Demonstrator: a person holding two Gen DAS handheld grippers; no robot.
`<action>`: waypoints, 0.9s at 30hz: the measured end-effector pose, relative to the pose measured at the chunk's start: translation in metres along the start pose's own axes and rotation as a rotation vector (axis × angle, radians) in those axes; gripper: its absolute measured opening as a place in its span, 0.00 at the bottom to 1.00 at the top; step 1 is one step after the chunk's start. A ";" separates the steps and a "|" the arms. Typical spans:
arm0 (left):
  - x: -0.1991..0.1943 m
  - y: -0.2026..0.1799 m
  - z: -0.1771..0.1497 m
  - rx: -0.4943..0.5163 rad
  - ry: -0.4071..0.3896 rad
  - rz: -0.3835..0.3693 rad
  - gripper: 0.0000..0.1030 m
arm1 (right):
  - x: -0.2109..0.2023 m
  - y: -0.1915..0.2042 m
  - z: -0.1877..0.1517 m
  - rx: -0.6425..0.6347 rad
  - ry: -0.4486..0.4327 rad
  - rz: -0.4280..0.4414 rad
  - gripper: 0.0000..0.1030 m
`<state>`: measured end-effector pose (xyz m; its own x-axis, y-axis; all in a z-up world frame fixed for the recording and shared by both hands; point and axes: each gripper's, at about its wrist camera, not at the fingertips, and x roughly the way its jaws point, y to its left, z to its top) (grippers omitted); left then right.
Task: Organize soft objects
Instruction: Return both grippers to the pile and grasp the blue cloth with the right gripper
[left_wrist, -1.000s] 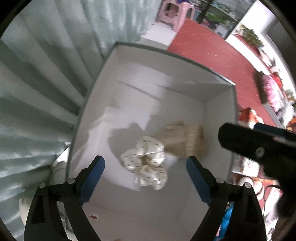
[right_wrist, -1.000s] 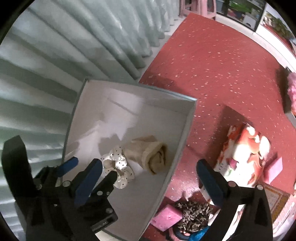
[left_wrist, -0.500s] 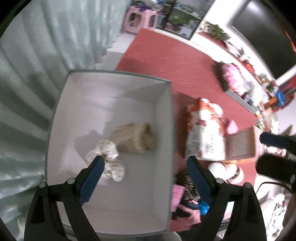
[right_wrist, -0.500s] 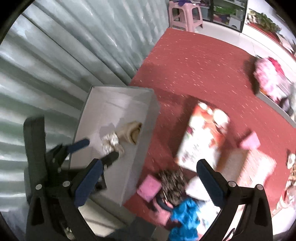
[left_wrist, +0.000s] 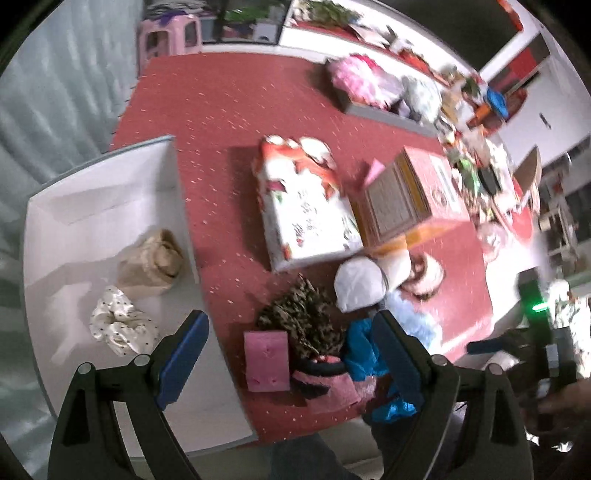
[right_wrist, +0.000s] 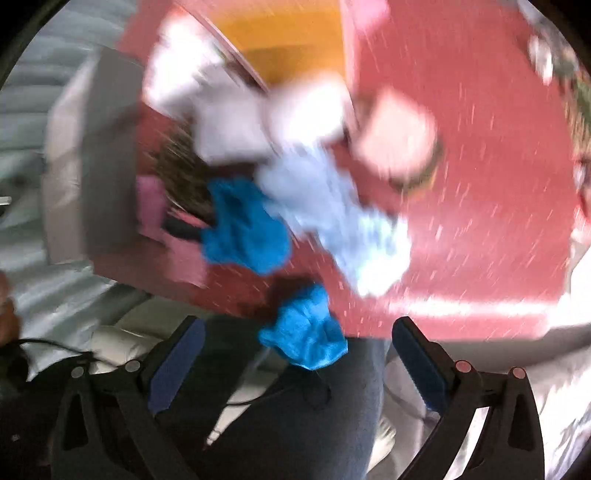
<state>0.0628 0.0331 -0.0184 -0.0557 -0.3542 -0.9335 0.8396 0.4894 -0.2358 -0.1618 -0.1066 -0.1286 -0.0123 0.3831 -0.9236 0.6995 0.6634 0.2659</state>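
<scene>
Left gripper (left_wrist: 290, 352): jaws spread wide, nothing held, hanging over the red speckled carpet (left_wrist: 229, 110) just beside the open white box (left_wrist: 92, 206). Inside the box, up and left of the left blue pad: a white dotted fabric scrunchie (left_wrist: 120, 326) and, touching it, a rolled beige knit piece (left_wrist: 153, 264). Between and just above the pads: a pink square sponge (left_wrist: 266, 360), a leopard-print cloth (left_wrist: 308, 321), a bright blue cloth (left_wrist: 364, 354). Farther up: a white-and-red printed bag (left_wrist: 308, 206) with small writing too blurred to read.

Right gripper (right_wrist: 297, 363): jaws wide apart, empty, above a blue cloth scrap (right_wrist: 306, 328); pale blue cloth (right_wrist: 343, 221) farther up. View heavily motion-blurred; no legible labels.
</scene>
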 end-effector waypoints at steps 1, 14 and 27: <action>0.002 -0.003 0.000 0.013 0.012 0.003 0.90 | 0.014 -0.002 -0.001 0.006 0.027 -0.012 0.99; 0.006 -0.002 -0.007 0.044 0.070 0.043 0.90 | 0.085 0.029 -0.002 -0.141 0.197 -0.152 0.62; 0.034 -0.040 -0.008 0.125 0.164 0.042 0.91 | 0.030 -0.016 0.000 0.017 0.029 -0.053 0.21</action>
<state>0.0228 0.0081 -0.0434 -0.0977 -0.1959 -0.9757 0.9031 0.3946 -0.1696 -0.1733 -0.1064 -0.1606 -0.0702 0.3658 -0.9280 0.7090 0.6727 0.2115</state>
